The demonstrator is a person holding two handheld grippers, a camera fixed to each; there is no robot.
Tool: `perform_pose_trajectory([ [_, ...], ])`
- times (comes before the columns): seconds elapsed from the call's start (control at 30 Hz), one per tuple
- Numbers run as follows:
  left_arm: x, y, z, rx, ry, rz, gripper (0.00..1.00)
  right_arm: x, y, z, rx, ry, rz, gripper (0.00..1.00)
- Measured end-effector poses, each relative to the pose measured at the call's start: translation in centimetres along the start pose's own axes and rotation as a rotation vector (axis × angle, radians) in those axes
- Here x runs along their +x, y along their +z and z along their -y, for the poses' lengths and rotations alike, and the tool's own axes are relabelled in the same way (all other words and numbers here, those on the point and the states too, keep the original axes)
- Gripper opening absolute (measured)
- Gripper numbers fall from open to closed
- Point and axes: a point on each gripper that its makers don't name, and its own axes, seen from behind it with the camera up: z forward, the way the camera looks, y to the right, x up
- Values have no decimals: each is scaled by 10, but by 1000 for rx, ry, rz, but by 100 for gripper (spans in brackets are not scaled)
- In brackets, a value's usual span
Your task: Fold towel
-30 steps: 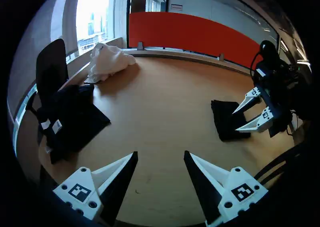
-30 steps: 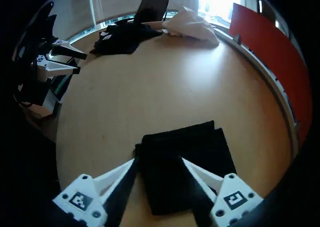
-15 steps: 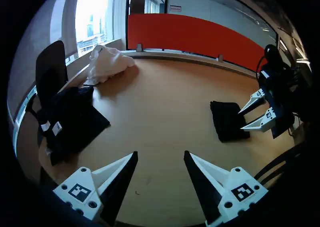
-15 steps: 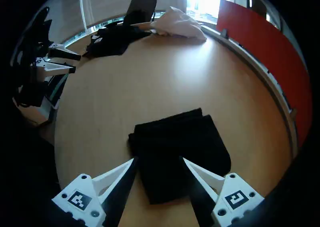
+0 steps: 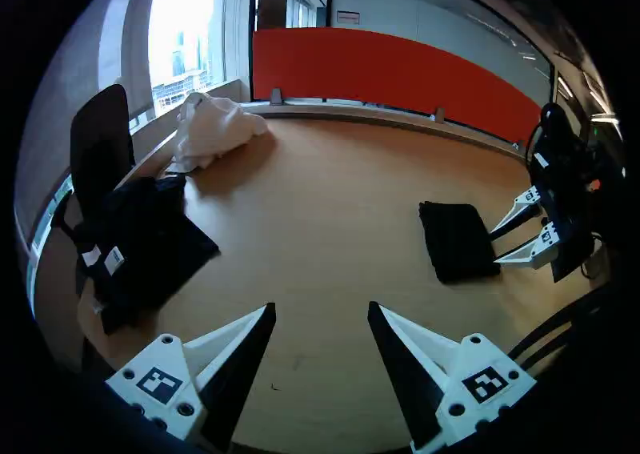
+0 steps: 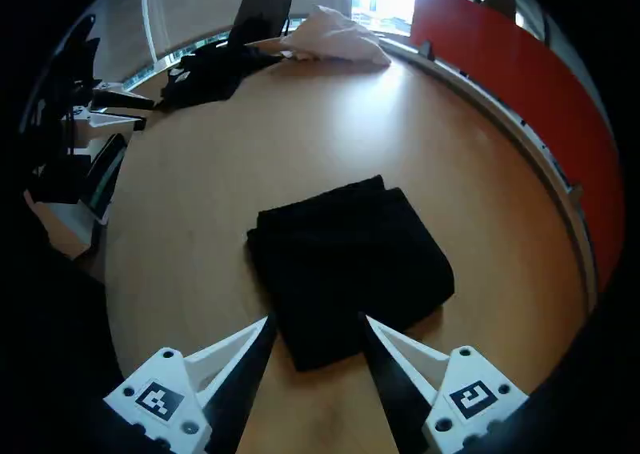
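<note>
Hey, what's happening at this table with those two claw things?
A person holds a gripper in each hand. A black towel lies folded on the wooden table. The right gripper is open at the towel's near edge, not clamped on it; the left gripper is open over bare wood. A dark pile and a white cloth sit farther off.

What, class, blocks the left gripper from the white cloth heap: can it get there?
Probably yes: the left gripper is open, bare table lies before the white cloth heap, and the dark pile sits aside.
</note>
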Motion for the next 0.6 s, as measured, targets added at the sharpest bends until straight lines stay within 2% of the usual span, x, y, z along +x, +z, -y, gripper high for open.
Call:
perform_pose_trajectory([
  [0.6,0,2,-2,-3,9,2,85,-29,2,5,-23,49,32,76],
])
